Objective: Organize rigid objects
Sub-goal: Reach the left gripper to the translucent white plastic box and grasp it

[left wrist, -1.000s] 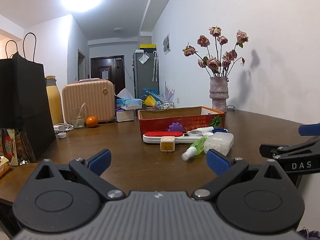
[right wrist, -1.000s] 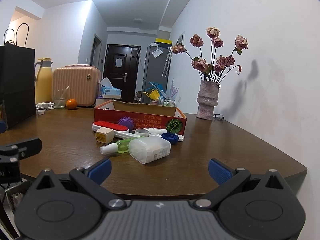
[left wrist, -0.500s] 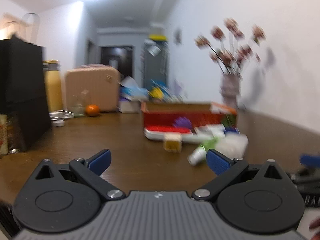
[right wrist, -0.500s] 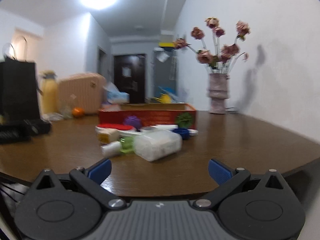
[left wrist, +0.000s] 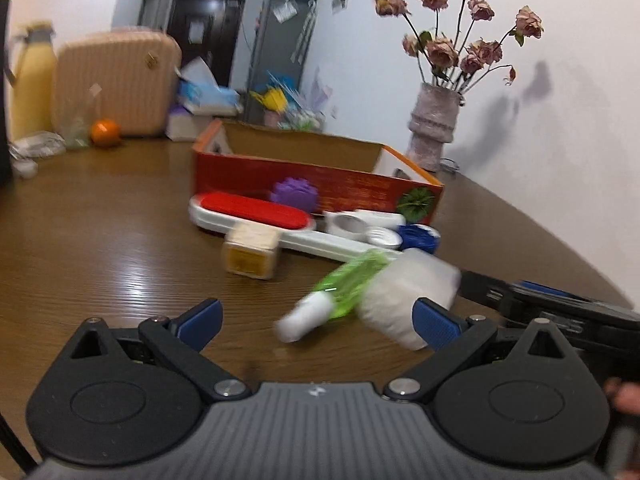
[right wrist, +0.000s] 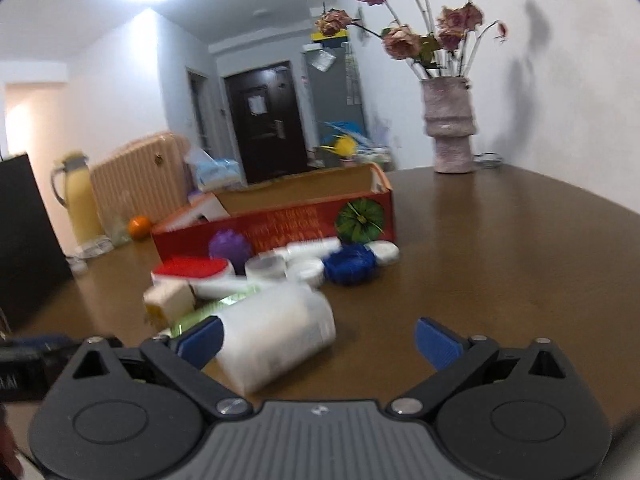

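Both grippers open, empty. Left gripper: green spray bottle lies between its jaws. Right gripper: white plastic container against left fingertip.

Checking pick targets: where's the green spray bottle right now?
Left wrist view, centre-right: the green spray bottle lies on the table, white cap toward the camera, against the white plastic jar, just in front of the red-and-white brush.

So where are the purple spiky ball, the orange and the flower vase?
purple spiky ball (left wrist: 295,194), left wrist view, centre of the ball.
orange (left wrist: 105,132), left wrist view, middle of the fruit.
flower vase (right wrist: 451,128), right wrist view, mid body.
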### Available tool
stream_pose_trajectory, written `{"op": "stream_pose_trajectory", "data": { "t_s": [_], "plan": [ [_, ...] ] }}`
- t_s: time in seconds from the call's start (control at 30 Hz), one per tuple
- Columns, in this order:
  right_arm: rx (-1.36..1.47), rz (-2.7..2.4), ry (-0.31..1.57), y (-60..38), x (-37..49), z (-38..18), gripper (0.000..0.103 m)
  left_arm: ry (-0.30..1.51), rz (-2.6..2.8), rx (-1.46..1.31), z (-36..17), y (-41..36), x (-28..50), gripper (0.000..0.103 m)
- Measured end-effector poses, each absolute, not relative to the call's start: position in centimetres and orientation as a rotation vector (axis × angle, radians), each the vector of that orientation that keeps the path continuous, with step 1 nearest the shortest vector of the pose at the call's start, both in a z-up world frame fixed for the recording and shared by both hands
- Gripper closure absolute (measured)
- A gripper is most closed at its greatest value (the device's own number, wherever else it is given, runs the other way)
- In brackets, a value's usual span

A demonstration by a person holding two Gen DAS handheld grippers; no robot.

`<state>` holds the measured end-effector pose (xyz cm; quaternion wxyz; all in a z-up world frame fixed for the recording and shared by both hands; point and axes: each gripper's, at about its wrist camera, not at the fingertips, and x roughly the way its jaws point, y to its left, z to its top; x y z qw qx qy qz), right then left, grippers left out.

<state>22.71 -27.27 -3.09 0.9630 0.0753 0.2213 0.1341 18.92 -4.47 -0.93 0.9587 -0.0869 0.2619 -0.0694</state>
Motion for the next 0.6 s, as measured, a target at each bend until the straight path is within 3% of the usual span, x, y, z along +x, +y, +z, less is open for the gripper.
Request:
{"op": "stream_pose_trajectory", "data": {
  "t_s": [0.07, 0.1, 0.17, 0.23, 0.43, 0.6],
  "plan": [
    [0.166, 0.316, 0.461, -27.6, 24.9, -3.2, 0.016, 0.546, -0.174, -0.203, -1.0, -5.3, 20.0, 0.004],
    [0.202, 0.359, 0.466, -28.0, 26.0, -3.3, 0.023, 0.550, -0.190, -0.211, -1.0, -5.7, 20.4, 0.009],
    [0.280, 0.444, 0.489, -28.7, 27.7, -3.8, 0.040, 0.569, -0.212, -0.224, -1.4, -6.7, 21.4, 0.038],
    [0.340, 0.481, 0.534, -29.2, 29.1, -4.5, 0.062, 0.605, -0.222, -0.250, -2.0, -7.4, 22.3, 0.050],
    [0.416, 0.503, 0.555, -29.5, 27.4, -5.1, 0.080, 0.636, -0.268, -0.309, -2.3, -8.0, 22.8, 0.061],
    [0.446, 0.525, 0.572, -29.9, 23.5, -5.1, 0.081, 0.622, -0.279, -0.326, -2.2, -6.9, 21.1, 0.063]
  ]
}}
